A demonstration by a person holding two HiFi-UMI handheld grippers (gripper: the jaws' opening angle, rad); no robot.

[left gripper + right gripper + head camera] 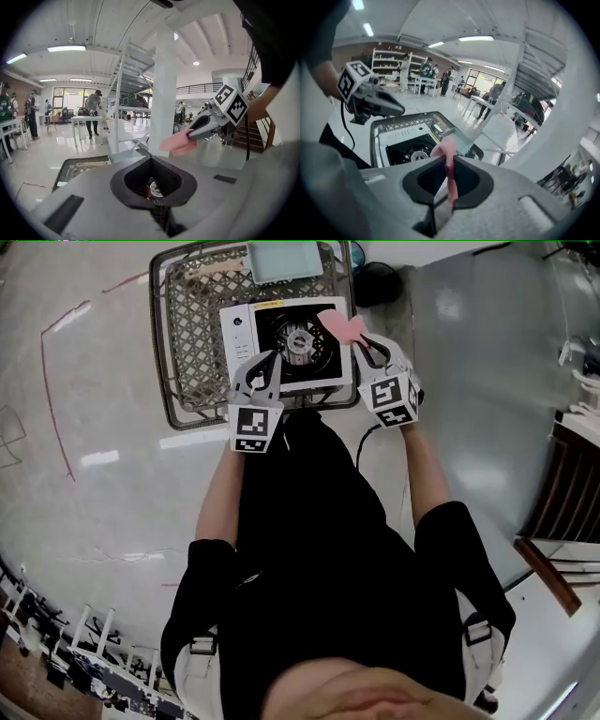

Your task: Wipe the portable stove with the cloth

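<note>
Over the white stove (246,343) in the wire basket (187,324): right gripper (361,341) with jaws clamped on the pink cloth (339,324), left gripper (267,367) beside it with jaws together.

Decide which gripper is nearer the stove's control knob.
Left. The left gripper sits just beside the knob; the right gripper, holding the cloth, is across the stove.

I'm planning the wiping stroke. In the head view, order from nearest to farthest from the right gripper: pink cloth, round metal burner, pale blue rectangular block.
From the right gripper:
1. The pink cloth, pinched in its jaws, at the white stove's right edge.
2. The round metal burner, at the stove's middle.
3. The pale blue rectangular block, at the wire basket's far end.
</note>
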